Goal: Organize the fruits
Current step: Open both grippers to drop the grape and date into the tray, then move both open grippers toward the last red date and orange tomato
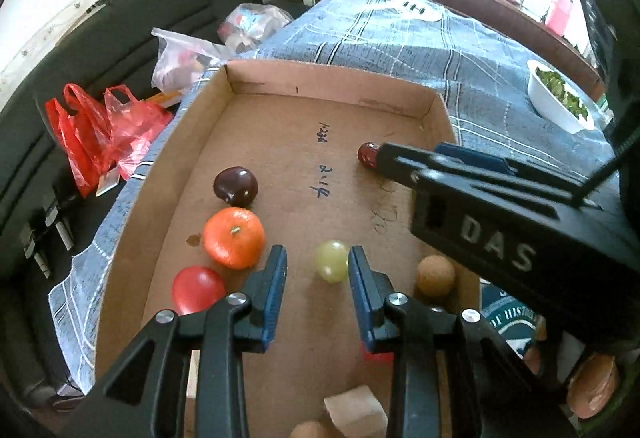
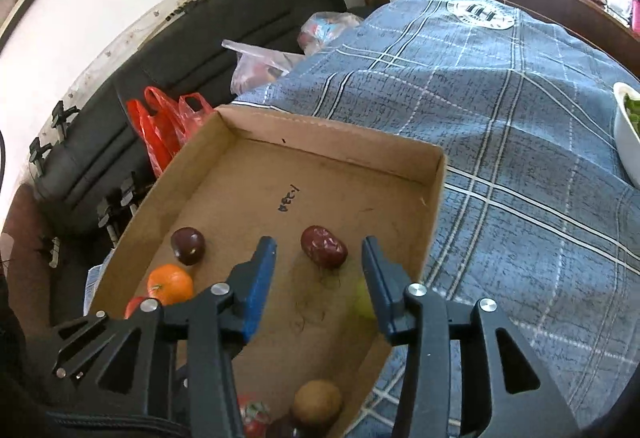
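Observation:
A shallow cardboard box (image 1: 224, 118) (image 2: 432, 206) lies on a blue checked cloth. In it lie a dark purple plum (image 1: 235, 186) (image 2: 188, 245), an orange (image 1: 234, 238) (image 2: 170, 284), a red tomato (image 1: 198, 289), a green grape (image 1: 331, 261) (image 2: 363, 302), a brown round fruit (image 1: 435, 275) (image 2: 316, 403) and a dark red jujube (image 1: 368, 154) (image 2: 324, 247). My left gripper (image 1: 317, 258) is open, with the grape just ahead between its fingertips. My right gripper (image 2: 319, 252) is open, with its fingers either side of the jujube; in the left wrist view it reaches in from the right (image 1: 384, 158).
A white bowl of greens (image 1: 560, 98) (image 2: 628, 134) stands on the cloth at the right. Red plastic bags (image 1: 100, 130) (image 2: 164, 126) and clear bags (image 1: 184, 58) lie on a dark sofa at the left. A small cardboard piece (image 1: 356, 412) lies near the box's front.

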A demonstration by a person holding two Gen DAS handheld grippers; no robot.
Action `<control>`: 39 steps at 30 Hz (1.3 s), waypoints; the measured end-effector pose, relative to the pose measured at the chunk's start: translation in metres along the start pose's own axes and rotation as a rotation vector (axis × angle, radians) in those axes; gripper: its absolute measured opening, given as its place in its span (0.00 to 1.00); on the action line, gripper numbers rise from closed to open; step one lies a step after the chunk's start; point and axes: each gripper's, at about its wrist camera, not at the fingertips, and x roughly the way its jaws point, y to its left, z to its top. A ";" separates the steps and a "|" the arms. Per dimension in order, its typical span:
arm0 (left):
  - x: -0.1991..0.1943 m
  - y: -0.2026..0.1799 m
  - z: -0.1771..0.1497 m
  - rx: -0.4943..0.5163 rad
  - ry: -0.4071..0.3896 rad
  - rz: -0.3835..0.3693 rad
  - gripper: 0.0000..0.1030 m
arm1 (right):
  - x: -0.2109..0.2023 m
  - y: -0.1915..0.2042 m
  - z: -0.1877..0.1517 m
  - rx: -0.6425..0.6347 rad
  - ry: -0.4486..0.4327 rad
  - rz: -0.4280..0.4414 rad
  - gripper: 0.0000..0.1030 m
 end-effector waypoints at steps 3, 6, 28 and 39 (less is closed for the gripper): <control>-0.010 -0.002 -0.005 -0.004 -0.020 0.001 0.30 | -0.012 0.001 -0.007 0.003 -0.008 0.008 0.46; -0.015 -0.004 -0.009 -0.007 -0.026 -0.007 0.33 | -0.029 0.000 -0.018 0.011 -0.025 0.016 0.46; -0.044 -0.064 -0.054 0.093 -0.025 -0.082 0.36 | -0.137 -0.051 -0.123 0.161 -0.114 0.001 0.46; -0.055 -0.095 -0.070 0.160 -0.048 -0.082 0.49 | -0.185 -0.078 -0.174 0.208 -0.182 -0.080 0.47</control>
